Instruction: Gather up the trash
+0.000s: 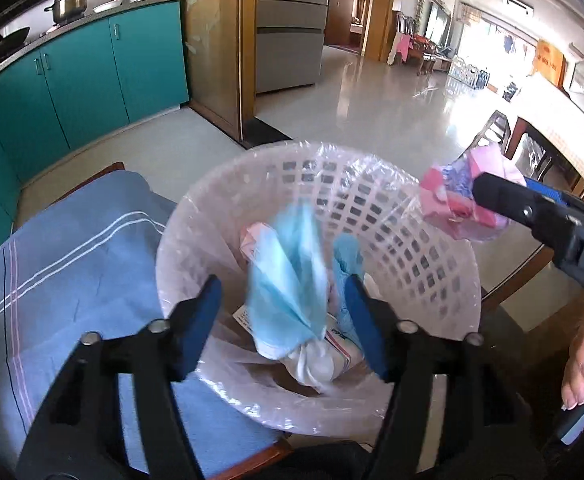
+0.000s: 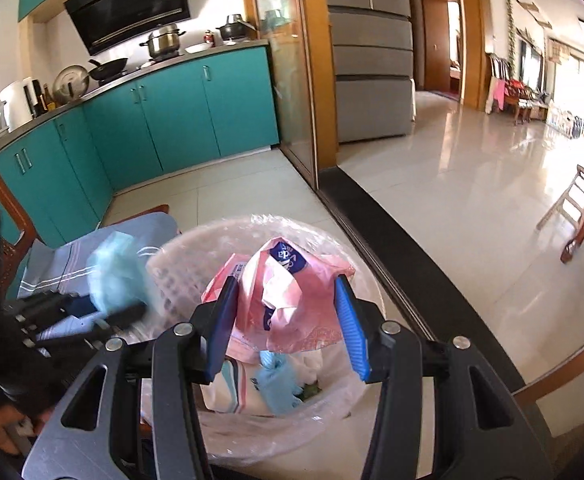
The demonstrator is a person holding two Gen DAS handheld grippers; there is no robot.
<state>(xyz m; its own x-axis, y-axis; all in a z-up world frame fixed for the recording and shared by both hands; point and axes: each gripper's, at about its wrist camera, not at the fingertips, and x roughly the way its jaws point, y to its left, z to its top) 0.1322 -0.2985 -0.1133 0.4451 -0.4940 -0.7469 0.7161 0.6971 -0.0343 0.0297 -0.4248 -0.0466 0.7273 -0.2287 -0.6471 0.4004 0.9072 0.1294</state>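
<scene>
While over the lined pink trash basket [image 1: 432, 280]: left hand-held gripper [image 1: 287, 304] open, blue wrapper [image 1: 287, 276] dropping loose between its pads; right hand-held gripper [image 2: 287, 312] clamping pink tissue packet [image 2: 287, 300]; next, presumably, release above basket mouth.

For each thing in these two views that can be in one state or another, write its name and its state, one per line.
Left gripper: open, blurred blue wrapper loose between its fingers.
Right gripper: shut on pink packet.
Bin: upright, lined with clear plastic, partly filled.
Kitchen cabinets: doors closed.
Fridge: closed.
</scene>
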